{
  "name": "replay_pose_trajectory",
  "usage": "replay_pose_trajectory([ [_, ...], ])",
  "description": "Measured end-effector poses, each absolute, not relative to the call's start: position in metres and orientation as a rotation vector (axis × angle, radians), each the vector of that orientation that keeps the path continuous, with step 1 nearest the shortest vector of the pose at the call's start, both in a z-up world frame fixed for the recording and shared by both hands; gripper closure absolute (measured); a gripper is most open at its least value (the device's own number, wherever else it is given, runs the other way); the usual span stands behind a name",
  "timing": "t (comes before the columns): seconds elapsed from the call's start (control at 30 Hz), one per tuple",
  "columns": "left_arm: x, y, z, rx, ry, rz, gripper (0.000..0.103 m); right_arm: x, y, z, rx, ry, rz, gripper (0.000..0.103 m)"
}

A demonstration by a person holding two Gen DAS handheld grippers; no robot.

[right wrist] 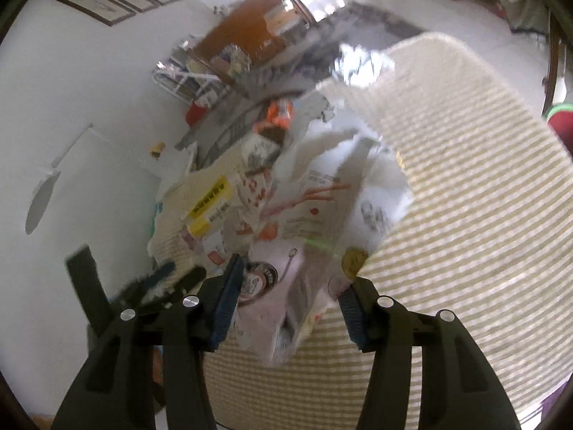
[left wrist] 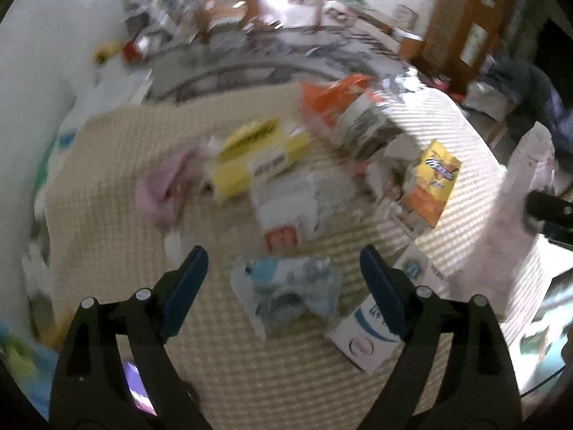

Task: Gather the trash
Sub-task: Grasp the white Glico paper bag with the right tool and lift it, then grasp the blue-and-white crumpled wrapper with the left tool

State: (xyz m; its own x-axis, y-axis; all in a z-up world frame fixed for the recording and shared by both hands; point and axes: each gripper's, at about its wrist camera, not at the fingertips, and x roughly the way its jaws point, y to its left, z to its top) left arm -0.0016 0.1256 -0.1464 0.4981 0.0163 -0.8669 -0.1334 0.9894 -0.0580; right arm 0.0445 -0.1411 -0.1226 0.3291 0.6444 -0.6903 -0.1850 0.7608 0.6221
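The crumpled pale-blue wrapper (left wrist: 286, 286) lies on the woven mat (left wrist: 250, 376) just ahead of the left gripper (left wrist: 284, 279), between its wide-spread, empty jaws. The right gripper (right wrist: 290, 297), off to the right, seems clamped on a white printed bag (right wrist: 322, 215), though blur hides the contact.

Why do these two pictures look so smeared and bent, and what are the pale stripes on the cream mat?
Left wrist view: motion blur smears the yellow box and far room; the fisheye lens curves the cream mat. Right wrist view: the white plastic bag is blurred too, and striped light bands cross the mat; the window area glares white.
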Motion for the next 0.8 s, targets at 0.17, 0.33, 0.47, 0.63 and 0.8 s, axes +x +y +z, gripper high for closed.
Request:
replay_pose_trajectory([
  [0.17,-0.007,0.137,-0.166,-0.273,1.102,0.153,0.019,0.045,-0.139,-0.121,0.463,1.096,0.578,0.054],
  [0.33,-0.007,0.136,-0.186,-0.347,1.154,0.179,0.019,0.043,-0.136,-0.123,0.416,1.108,0.605,0.054],
  [0.47,-0.005,0.13,-0.195,-0.394,1.167,0.168,0.02,0.04,-0.139,-0.123,0.411,1.104,0.603,0.054],
  [0.63,-0.002,0.124,-0.194,-0.409,1.154,0.16,0.06,0.039,-0.147,-0.122,0.417,1.091,0.589,0.054],
  [0.8,-0.005,0.124,-0.183,-0.429,1.117,0.13,0.074,0.04,-0.156,-0.121,0.428,1.086,0.574,0.054],
])
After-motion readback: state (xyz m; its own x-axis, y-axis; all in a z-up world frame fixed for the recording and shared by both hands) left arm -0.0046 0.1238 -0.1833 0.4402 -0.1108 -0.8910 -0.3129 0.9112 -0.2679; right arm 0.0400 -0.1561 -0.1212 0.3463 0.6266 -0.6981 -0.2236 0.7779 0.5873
